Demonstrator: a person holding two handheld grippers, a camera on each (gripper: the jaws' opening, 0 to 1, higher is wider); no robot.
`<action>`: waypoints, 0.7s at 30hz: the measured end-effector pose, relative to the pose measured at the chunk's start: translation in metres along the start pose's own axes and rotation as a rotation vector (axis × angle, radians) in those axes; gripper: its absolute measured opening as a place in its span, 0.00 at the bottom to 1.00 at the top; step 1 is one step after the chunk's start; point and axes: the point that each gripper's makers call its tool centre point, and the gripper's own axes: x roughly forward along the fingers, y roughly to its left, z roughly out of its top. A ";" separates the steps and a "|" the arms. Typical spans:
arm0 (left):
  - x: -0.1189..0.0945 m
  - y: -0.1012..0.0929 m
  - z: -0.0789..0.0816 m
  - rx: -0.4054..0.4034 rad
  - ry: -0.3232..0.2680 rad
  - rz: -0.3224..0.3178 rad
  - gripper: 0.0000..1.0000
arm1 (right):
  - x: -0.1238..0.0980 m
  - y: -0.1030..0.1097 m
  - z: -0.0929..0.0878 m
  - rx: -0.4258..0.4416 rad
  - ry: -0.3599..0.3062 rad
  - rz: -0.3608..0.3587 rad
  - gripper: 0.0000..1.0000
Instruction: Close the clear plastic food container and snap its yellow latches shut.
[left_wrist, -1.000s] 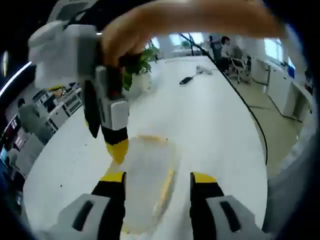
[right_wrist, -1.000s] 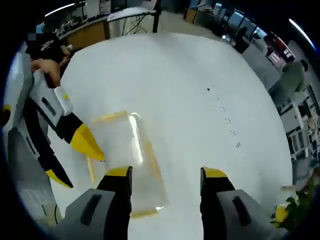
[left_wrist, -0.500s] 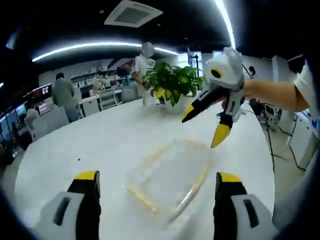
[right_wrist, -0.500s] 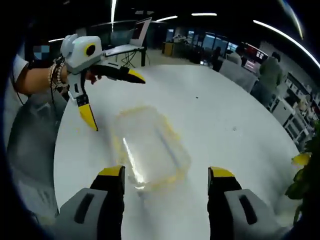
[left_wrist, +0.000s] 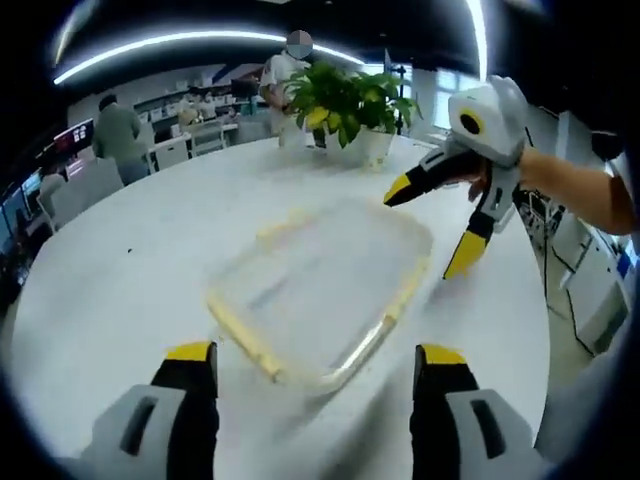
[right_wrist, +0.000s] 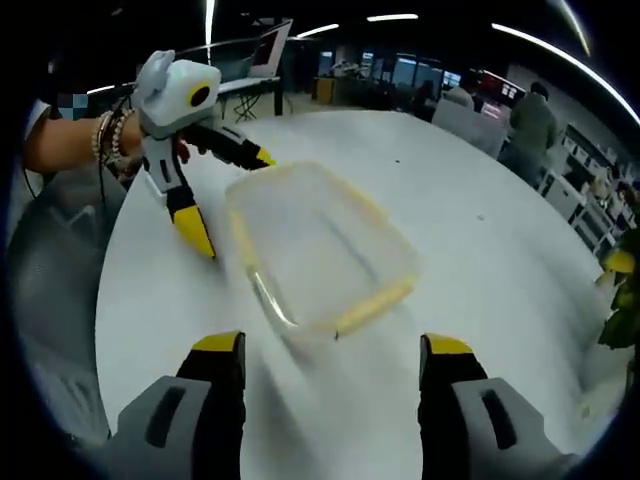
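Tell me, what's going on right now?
Left gripper and right gripper open, empty. Clear plastic container with yellow latches sits between them on white table. Nothing blocking.

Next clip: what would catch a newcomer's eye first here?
The clear plastic food container with yellow edging, sitting alone in the middle of the round white table. Next, the two hand-held grippers open-jawed on opposite sides of it, neither touching: the right hand-held gripper and the left hand-held gripper. A leafy potted plant stands at the table's far edge.
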 end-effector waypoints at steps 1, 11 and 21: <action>0.000 0.000 0.001 -0.001 -0.004 0.001 0.65 | 0.001 0.001 -0.001 -0.005 0.002 0.002 0.65; -0.002 0.004 -0.006 0.055 0.045 0.025 0.39 | 0.007 0.000 0.006 -0.019 -0.029 -0.014 0.39; -0.009 0.019 -0.012 0.021 0.048 0.045 0.40 | 0.018 0.004 0.018 -0.028 -0.027 -0.007 0.39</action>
